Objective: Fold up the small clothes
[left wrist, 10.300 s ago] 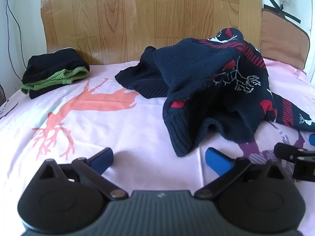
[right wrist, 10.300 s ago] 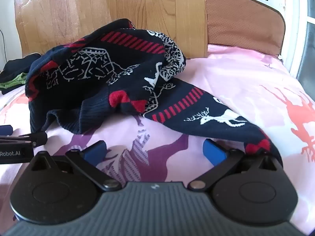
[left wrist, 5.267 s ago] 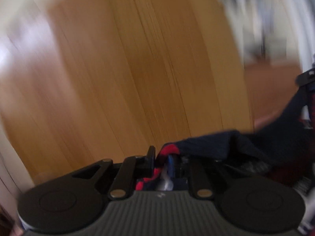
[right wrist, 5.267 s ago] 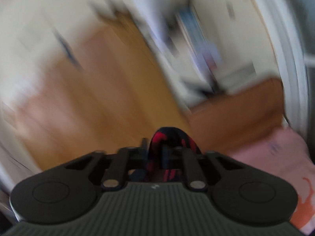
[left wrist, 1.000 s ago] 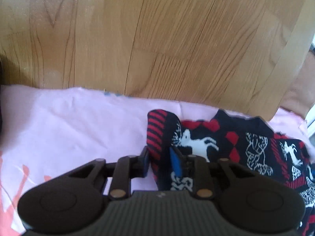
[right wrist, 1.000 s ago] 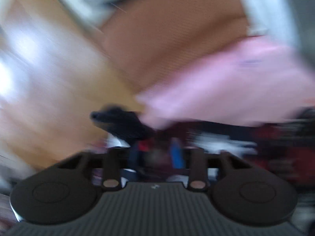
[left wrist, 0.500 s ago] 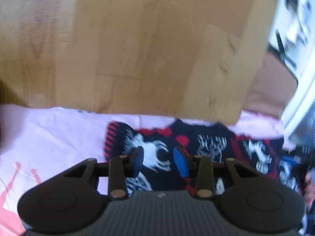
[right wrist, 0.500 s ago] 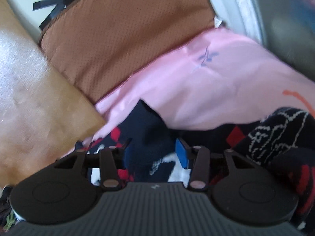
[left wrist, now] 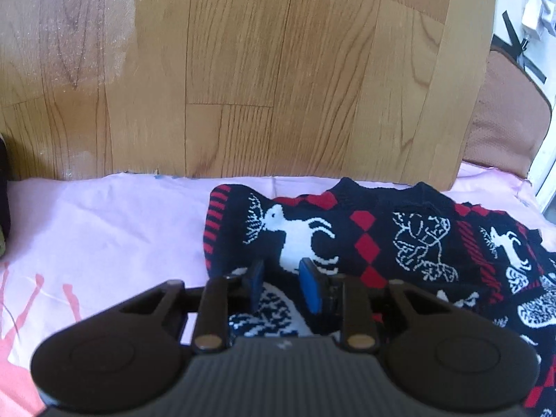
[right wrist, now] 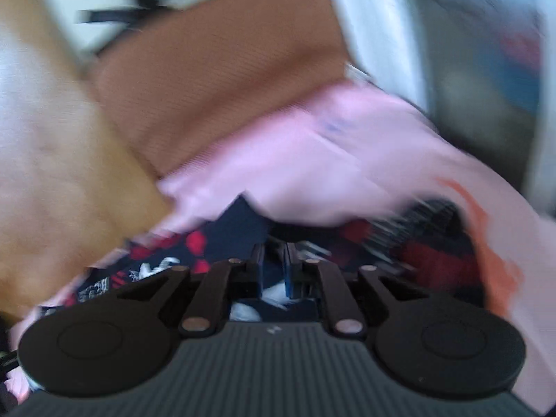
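Between both closing tools (left wrist: pixel 280 282) (right wrist: pixel 274 271) lies the sweater (left wrist: pixel 382 239).

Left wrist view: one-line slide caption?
Left claw, closing, over the reindeer-patterned navy sweater spread on the pink sheet.

the sweater (left wrist: pixel 399 236) is navy knit with red diamonds, red stripes at one edge and white reindeer and line-drawn figures. the bedsheet (left wrist: pixel 104 229) is pale pink with coral-orange branching prints. the headboard (left wrist: pixel 243 69) behind is light brown wood grain. the cushion (right wrist: pixel 215 90) beside it is rust brown. both tools are black with blue pads (left wrist: pixel 309 288).
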A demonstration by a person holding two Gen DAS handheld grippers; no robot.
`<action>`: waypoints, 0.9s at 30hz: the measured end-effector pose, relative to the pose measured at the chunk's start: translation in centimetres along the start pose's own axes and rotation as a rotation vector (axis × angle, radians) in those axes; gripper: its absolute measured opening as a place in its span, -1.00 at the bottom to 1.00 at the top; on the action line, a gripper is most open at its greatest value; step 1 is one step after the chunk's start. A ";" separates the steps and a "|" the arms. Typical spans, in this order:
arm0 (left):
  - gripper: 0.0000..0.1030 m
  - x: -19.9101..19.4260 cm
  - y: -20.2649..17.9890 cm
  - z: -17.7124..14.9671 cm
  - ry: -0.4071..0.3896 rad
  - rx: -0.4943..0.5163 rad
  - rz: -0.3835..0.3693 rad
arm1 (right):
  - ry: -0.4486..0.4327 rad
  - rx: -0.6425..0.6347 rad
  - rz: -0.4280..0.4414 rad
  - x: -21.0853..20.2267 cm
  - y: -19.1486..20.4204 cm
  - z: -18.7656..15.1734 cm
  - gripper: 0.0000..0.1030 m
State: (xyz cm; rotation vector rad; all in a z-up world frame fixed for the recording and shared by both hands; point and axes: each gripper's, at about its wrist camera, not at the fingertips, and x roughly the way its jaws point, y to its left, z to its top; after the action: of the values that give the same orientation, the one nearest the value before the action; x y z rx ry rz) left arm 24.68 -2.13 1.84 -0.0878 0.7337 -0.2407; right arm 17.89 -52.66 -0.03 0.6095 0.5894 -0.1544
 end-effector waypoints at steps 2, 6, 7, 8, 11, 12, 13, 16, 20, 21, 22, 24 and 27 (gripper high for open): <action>-0.40 -0.2 0.2 0.3 -0.013 -0.015 -0.004 | -0.040 0.096 0.048 -2.7 -2.6 0.1 -0.68; -0.36 -0.5 0.4 0.6 -0.024 -0.037 -0.010 | -0.150 0.063 -0.047 -8.9 -5.1 -1.6 -0.62; -0.35 -0.5 0.5 0.6 -0.020 -0.041 -0.011 | -0.150 0.051 -0.062 -9.8 -5.5 -2.1 -0.45; -0.35 -0.4 0.5 0.5 -0.017 -0.042 -0.009 | -0.141 0.036 -0.076 -10.5 -5.7 -2.8 -0.26; -0.35 -0.4 0.5 0.5 -0.014 -0.041 -0.003 | -0.135 -0.030 -0.118 -12.2 -5.6 -4.8 -0.18; -0.33 -0.4 0.5 0.5 -0.016 -0.041 -0.003 | -0.135 -0.054 -0.122 -12.4 -5.3 -5.4 -0.16; -0.32 -0.5 0.5 0.5 -0.017 -0.042 -0.003 | -0.133 -0.070 -0.122 -12.4 -5.1 -5.7 -0.14; -0.27 -0.8 0.5 0.6 -0.025 -0.040 -0.002 | -0.102 -0.105 -0.093 -11.1 -3.8 -6.2 -0.02; -0.24 -0.8 0.7 0.7 -0.024 -0.041 -0.006 | -0.039 -0.217 -0.140 -9.2 -1.7 -7.9 0.20; -0.24 -0.8 0.7 0.7 -0.022 -0.044 -0.008 | -0.021 -0.244 -0.156 -9.0 -1.6 -8.5 0.21; -0.23 -0.7 0.8 0.7 -0.018 -0.048 -0.010 | -0.030 -0.283 -0.174 -9.2 -1.5 -9.0 0.22; -0.23 -0.5 0.9 0.7 -0.010 -0.054 -0.012 | -0.044 -0.348 -0.236 -10.0 -1.4 -10.0 0.31; -0.21 -0.5 0.8 0.6 -0.008 -0.052 -0.012 | -0.072 -0.330 -0.217 -12.3 -2.6 -10.3 0.36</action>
State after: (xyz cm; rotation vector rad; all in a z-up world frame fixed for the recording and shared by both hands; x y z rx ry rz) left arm 24.92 -1.25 2.48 -0.1424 0.7317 -0.2327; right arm 2.10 -49.21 -1.22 0.2187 0.5953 -0.2756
